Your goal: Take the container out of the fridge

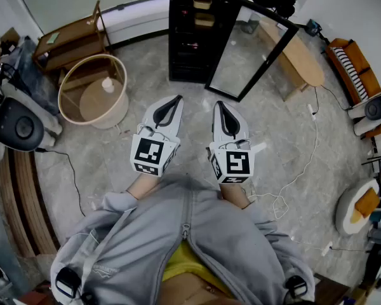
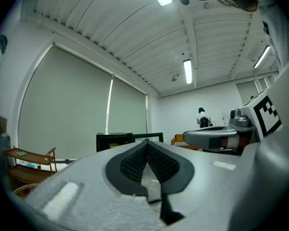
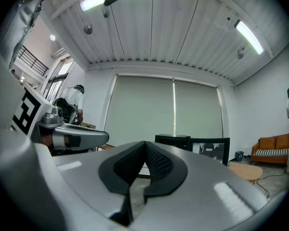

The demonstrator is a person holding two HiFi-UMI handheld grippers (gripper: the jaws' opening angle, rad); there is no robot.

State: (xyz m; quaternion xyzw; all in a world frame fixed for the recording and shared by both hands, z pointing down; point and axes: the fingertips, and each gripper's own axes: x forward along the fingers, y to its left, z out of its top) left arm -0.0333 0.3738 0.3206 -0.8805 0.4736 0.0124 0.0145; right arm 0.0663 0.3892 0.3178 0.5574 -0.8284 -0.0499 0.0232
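Observation:
A black fridge (image 1: 192,33) stands across the floor ahead of me, its glass door (image 1: 251,51) swung open to the right. Yellowish containers (image 1: 204,4) sit on its upper shelves. Both grippers are held side by side at waist height, well short of the fridge and pointing toward it. The left gripper (image 1: 177,98) is shut with nothing between its pads, and so is the right gripper (image 1: 218,105). In the left gripper view the closed tips (image 2: 147,144) point at the distant fridge (image 2: 113,140). The right gripper view shows its closed tips (image 3: 145,144) below the fridge (image 3: 172,141) and door (image 3: 210,151).
A round wooden tub-like stand (image 1: 93,91) and a wooden shelf (image 1: 68,41) are at the left. An oval wooden table (image 1: 300,54) stands right of the fridge door, with an orange sofa (image 1: 352,67) beyond. White cables (image 1: 286,194) trail over the marble floor at the right.

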